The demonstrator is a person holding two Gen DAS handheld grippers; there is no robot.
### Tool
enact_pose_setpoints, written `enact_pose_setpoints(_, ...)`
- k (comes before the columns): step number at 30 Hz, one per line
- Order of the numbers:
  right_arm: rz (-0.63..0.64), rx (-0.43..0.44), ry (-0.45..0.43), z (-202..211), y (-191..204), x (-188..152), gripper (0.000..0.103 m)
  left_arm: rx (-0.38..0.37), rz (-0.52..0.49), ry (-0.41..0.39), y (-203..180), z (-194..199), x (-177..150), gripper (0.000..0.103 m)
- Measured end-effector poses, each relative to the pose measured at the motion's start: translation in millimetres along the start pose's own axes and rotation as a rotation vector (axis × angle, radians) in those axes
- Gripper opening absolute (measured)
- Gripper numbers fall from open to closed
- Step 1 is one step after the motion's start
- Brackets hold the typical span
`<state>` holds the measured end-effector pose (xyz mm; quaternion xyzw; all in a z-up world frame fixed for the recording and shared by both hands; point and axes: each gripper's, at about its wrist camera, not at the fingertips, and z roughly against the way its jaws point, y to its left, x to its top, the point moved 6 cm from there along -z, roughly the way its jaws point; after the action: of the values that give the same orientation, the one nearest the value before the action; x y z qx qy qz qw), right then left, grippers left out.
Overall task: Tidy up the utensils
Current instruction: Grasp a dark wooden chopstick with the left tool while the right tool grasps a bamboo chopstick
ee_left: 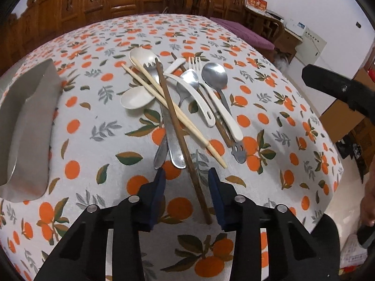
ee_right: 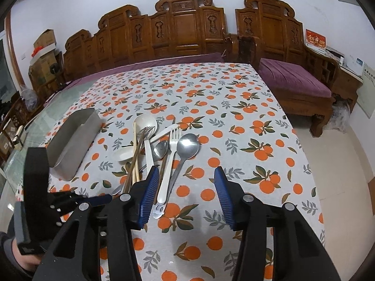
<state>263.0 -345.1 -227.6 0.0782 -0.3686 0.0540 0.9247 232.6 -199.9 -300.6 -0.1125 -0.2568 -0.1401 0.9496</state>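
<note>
While both hand-held grippers stand open, the left hand-held gripper [ee_left: 187, 175] straddles a brown chopstick [ee_left: 180, 135] at lower centre, untouched.

Both grippers pitched down, jaws apart.
Left gripper [ee_left: 187, 175] jaws partway in, pads touching nothing; right gripper [ee_right: 185, 175] wider, nothing gripped; a hand [ee_right: 25, 261] holds the left gripper's handle.

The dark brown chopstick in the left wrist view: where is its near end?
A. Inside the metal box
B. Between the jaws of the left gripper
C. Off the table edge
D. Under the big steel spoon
B: the near end of the dark brown chopstick lies on the tablecloth between the two blue jaws of the left gripper, with gaps on both sides.
</note>
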Motion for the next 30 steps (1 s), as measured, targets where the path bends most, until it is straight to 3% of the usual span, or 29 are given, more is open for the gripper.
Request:
enact_pose_setpoints(2, 0.004, -0.002, 0.003, -1, 0, 0, 0.051, 0.017, -0.014, -0.001, -2, -1, 0, 0.028)
enact_pose_setpoints(4, 0.007, -0.003, 0.005, -2, 1, -1, 0.051, 0.017, -0.011, 0.002, 0, 0, -2, 0.008)
enact_pose_setpoints(11, 0.035, 0.029, 0.021, -9, 15, -7, 0.051, 0.013, 0.022, -0.04, 21, 21, -5, 0.004)
enact_pose_setpoints(19, 0.116, 0.121, 0.051, -26, 56, -17, 0.031, 0.011, 0.02, -0.111, 40, 61, -2, 0.004)
enact_pose_setpoints(23, 0.142, 0.167, 0.084, -42, 79, -22, 0.029, 0.017, 0.019, -0.128, 47, 72, 0, 0.004)
enact_pose_setpoints(30, 0.172, 0.153, 0.154, -72, 92, -36, 0.022, 0.023, 0.025, -0.158, 55, 87, 0, 0.004)
